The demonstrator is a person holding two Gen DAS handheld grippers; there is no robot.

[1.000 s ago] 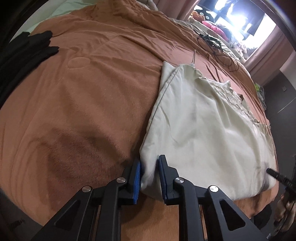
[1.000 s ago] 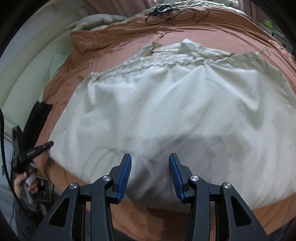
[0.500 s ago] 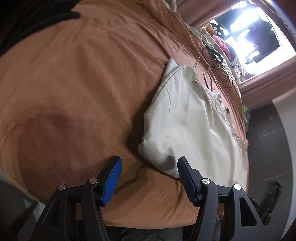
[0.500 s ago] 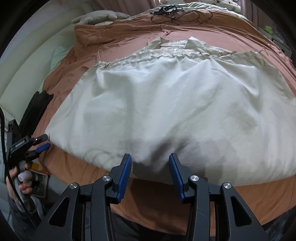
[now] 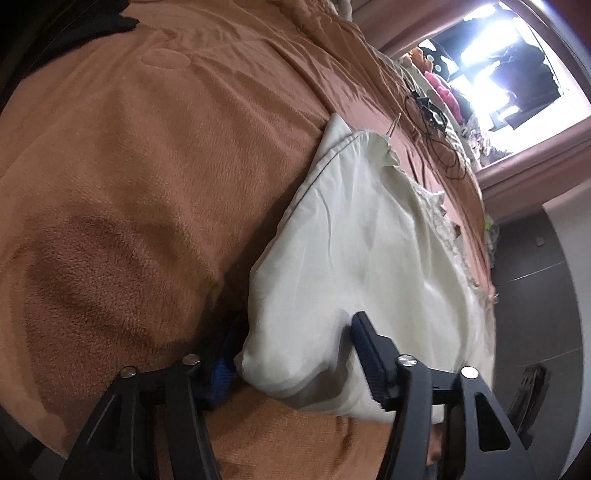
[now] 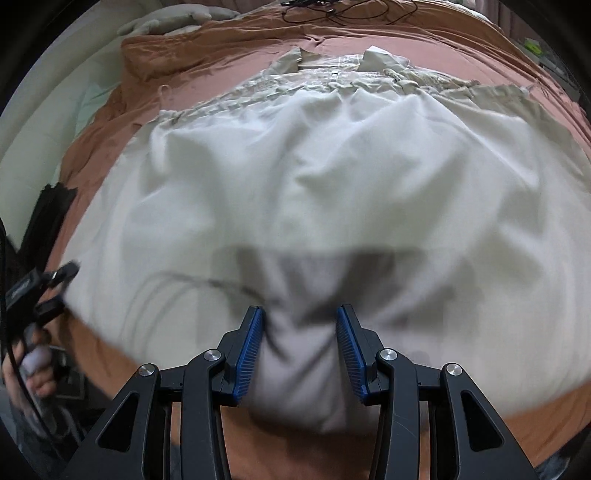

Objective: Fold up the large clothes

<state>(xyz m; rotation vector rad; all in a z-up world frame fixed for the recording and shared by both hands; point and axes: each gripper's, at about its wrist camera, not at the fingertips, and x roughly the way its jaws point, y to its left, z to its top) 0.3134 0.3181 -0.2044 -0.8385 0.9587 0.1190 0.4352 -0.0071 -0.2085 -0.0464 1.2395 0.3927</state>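
Note:
A large cream-white garment (image 6: 314,192) lies spread on a brown bed cover (image 5: 140,177); it also shows in the left wrist view (image 5: 354,258). My left gripper (image 5: 291,354) is open, its jaws set around the garment's near corner at the bed's edge, the left pad partly hidden under the cloth. My right gripper (image 6: 299,350) is open with its jaws on either side of a bunched fold of the garment's near hem. The left gripper also shows at the left edge of the right wrist view (image 6: 44,284).
A black garment (image 5: 92,22) lies at the far left of the bed. Black cables (image 5: 432,114) lie on the cover beyond the garment. A bright window (image 5: 509,62) and clutter stand behind. Pale pillows (image 6: 177,20) lie at the bed's far end.
My left gripper let go of the corner, pulled back and opened wide, then moved in around the corner again. My right gripper pushed forward onto the hem, bunching cloth between its jaws.

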